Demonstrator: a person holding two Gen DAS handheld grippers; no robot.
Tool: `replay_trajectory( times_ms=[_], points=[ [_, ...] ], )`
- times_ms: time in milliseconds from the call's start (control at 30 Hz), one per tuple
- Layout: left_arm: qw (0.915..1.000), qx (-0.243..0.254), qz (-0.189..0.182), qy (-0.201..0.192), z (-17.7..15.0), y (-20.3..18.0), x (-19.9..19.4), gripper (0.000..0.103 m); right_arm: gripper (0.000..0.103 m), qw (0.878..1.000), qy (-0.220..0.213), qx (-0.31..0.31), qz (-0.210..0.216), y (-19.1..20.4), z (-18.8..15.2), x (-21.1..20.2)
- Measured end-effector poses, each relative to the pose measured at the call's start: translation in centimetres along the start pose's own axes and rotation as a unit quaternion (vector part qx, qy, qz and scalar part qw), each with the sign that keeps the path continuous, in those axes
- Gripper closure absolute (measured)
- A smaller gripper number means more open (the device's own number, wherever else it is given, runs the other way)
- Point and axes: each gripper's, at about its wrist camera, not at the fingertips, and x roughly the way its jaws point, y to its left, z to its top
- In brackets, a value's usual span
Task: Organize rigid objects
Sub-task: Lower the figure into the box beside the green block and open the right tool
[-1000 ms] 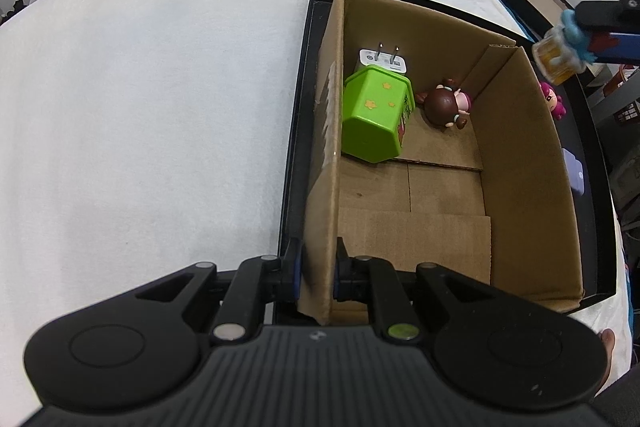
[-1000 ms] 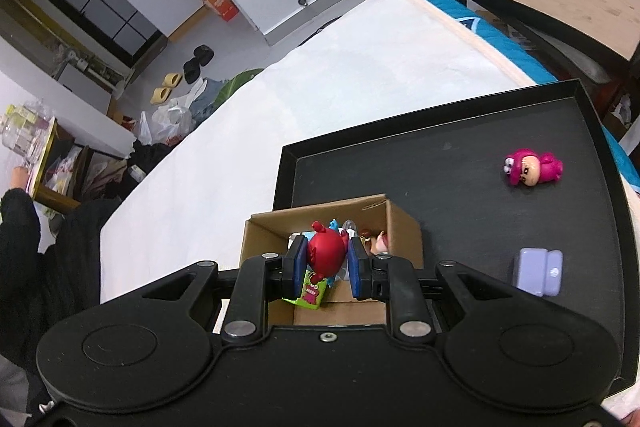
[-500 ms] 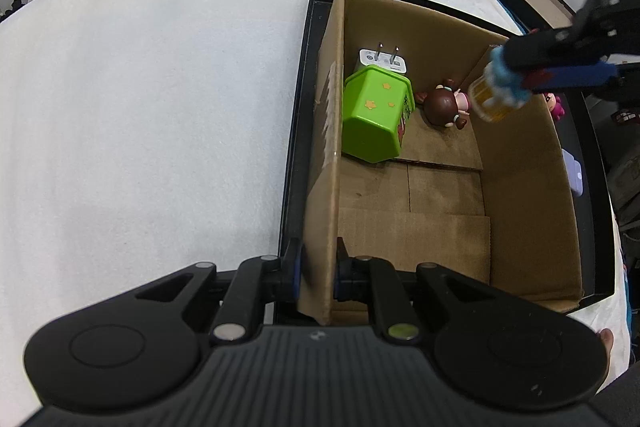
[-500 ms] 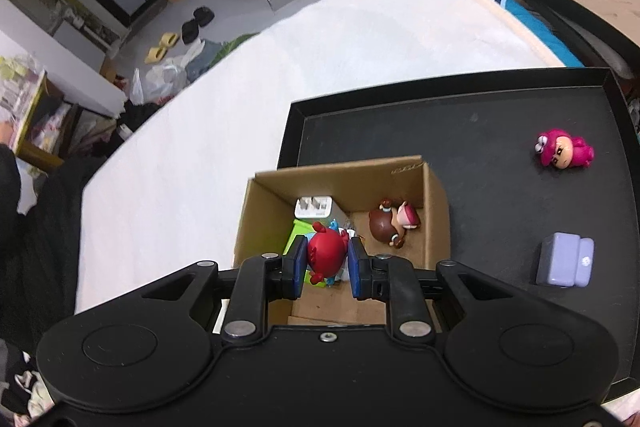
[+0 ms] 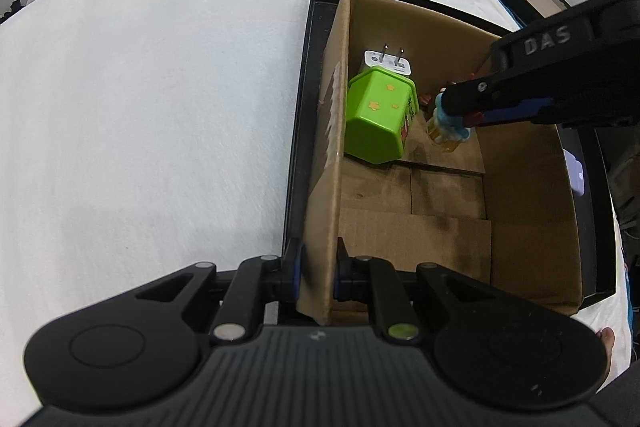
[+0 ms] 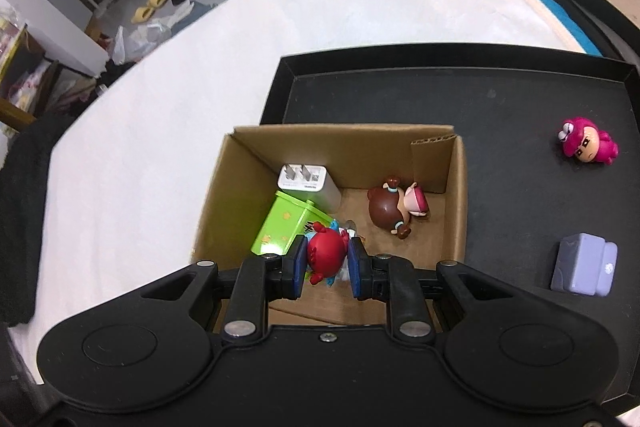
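Jaws on the right gripper [image 6: 327, 264] are clamped on a red toy figure [image 6: 326, 255] inside the cardboard box [image 5: 528, 211]. Left gripper [image 5: 318, 269] pinches the box's wall.

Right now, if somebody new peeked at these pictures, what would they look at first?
Probably the bright green box lying tipped inside the cardboard box, beside a white plug and a brown-haired doll. Next, the right gripper holding a red toy over the box, while the left gripper pinches the box's wall. Out on the black tray lie a pink doll and a small purple box.
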Motion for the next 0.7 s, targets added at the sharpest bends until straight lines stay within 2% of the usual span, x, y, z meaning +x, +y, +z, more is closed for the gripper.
replay_trajectory(
  times_ms=[133,200,267,700],
  points=[
    [1.0,-0.001,0.001,0.001,0.0,0.0,0.0,0.09,0.077,1.0,0.011,-0.007,-0.01,0.0,-0.1,0.6],
    [1.0,-0.002,0.002,0.001,0.1,0.0,0.0,0.09,0.059,1.0,0.015,-0.008,-0.013,-0.1,-0.1,0.3],
    [1.0,-0.004,0.002,0.001,0.1,0.1,0.0,0.09,0.052,1.0,0.004,-0.011,-0.013,-0.2,-0.1,-0.4],
    [0.9999,-0.01,0.005,0.002,0.2,0.1,0.1,0.09,0.041,0.999,-0.006,-0.039,-0.005,-0.3,-0.2,-4.1]
  ],
)
